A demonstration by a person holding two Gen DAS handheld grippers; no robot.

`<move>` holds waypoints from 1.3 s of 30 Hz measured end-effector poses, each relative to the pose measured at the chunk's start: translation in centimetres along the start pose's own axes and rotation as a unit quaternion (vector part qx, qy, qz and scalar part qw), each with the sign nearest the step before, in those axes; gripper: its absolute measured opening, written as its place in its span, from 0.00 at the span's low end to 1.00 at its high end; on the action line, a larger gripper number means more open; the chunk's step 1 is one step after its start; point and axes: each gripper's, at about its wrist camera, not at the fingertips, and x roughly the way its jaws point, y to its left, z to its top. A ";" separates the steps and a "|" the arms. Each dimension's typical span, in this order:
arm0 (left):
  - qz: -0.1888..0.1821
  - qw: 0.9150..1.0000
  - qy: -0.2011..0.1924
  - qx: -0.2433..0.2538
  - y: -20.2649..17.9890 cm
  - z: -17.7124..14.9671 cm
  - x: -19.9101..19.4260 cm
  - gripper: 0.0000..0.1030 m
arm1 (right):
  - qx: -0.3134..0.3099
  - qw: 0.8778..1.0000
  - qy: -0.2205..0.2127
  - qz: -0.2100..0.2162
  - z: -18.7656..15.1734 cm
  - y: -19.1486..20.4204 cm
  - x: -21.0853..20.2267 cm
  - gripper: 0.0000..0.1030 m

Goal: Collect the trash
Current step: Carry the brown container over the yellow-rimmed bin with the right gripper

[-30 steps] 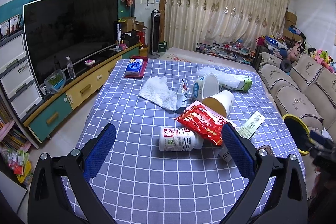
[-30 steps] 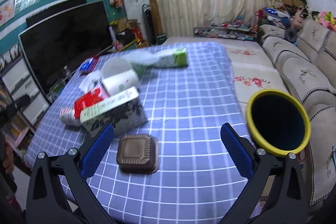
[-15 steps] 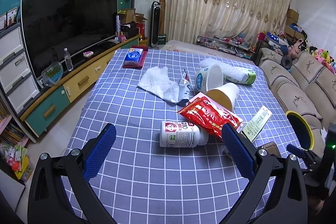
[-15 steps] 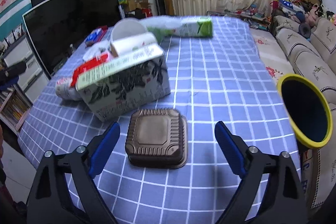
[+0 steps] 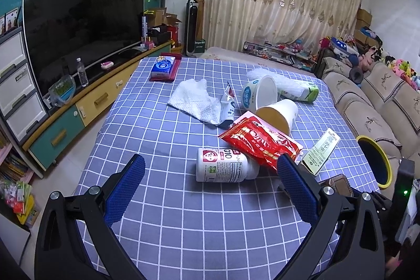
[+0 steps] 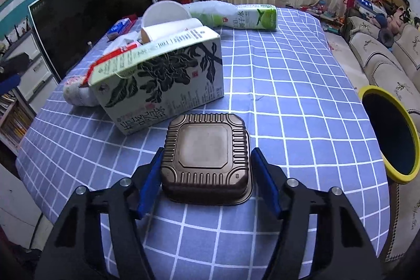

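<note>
Since the earlier frame the right gripper (image 6: 206, 179) has dropped toward the table & its jaws have been closing; the brown ribbed tray (image 6: 206, 154), upside down on the blue checked tablecloth (image 6: 288, 85), now sits between the blue pads. Left pad looks touching or just beside the tray's side wall, right pad just apart from the other side, so not yet a firm grip: released, about to clench. Left gripper (image 5: 210, 190) hangs wide open w/ nothing between its fingers, aimed at the white supplement bottle (image 5: 223, 168) lying on its side near the table's mid. To do this step well, probably: keep the pads low on the tray's ribbed walls above its flared rim, squeeze evenly so thin plastic doesn't buckle or pop out, lift straight up clear of the printed carton (image 6: 160, 78) just behind, then carry right to the yellow-rimmed bin (image 6: 388, 133) beside the table edge. Count of trash on table, approx: 1 brown tray, 1 carton, 1 supplement bottle, 1 red snack wrapper (image 5: 260, 143), 1 paper cup (image 5: 278, 114) on its side, 1 white tub (image 5: 260, 95), 1 green-label bottle (image 5: 296, 89) lying down, 1 crumpled tissue (image 5: 194, 100), 1 small torn sachet (image 5: 228, 106). Also 1 blue tissue pack (image 5: 164, 67) at far end, maybe not trash. 1 bin.
</note>
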 end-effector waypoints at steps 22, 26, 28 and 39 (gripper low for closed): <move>-0.058 0.996 0.010 0.060 -4.8 -0.1 1.1 0.96 | 0.221 0.941 0.176 -0.184 2.9 -33.2 6.5 0.62; -0.087 0.992 0.016 0.094 -7.2 -0.2 1.9 0.96 | 0.223 0.932 0.215 -0.187 2.8 -34.5 8.9 0.62; -0.105 0.988 0.021 0.111 -8.4 -0.3 2.3 0.96 | 0.222 0.930 0.223 -0.187 3.0 -34.5 9.7 0.63; -0.194 0.967 0.030 0.164 -11.9 0.4 4.8 0.96 | 0.208 0.939 0.205 -0.181 3.5 -34.0 8.8 0.68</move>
